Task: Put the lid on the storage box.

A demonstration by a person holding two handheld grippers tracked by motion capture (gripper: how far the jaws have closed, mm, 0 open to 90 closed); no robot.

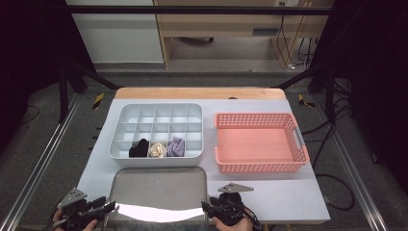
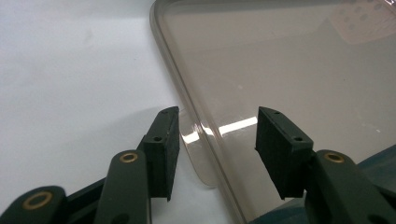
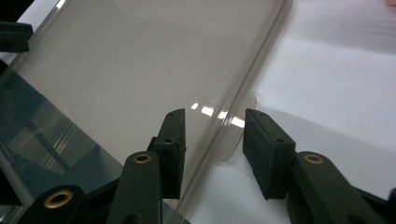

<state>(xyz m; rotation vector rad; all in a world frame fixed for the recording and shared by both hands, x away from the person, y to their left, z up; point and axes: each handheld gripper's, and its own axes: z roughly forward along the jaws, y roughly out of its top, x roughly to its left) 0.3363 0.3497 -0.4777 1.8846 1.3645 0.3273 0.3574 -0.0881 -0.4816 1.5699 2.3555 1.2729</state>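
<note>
Both grippers, left (image 1: 111,208) and right (image 1: 205,208), straddle the unlabelled clear lid's (image 1: 159,190) edges, jaws apart.

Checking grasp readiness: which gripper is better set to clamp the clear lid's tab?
Right, slightly. The right gripper straddles the clear lid's edge, tab centred between its jaws. The left gripper's tab sits beside one jaw.

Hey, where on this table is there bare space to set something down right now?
Bare table lies in front of the pink basket, right of the clear lid. The strip left of the grey divided box is narrower. The near edge is crowded: the left gripper and right gripper flank the lid.
</note>
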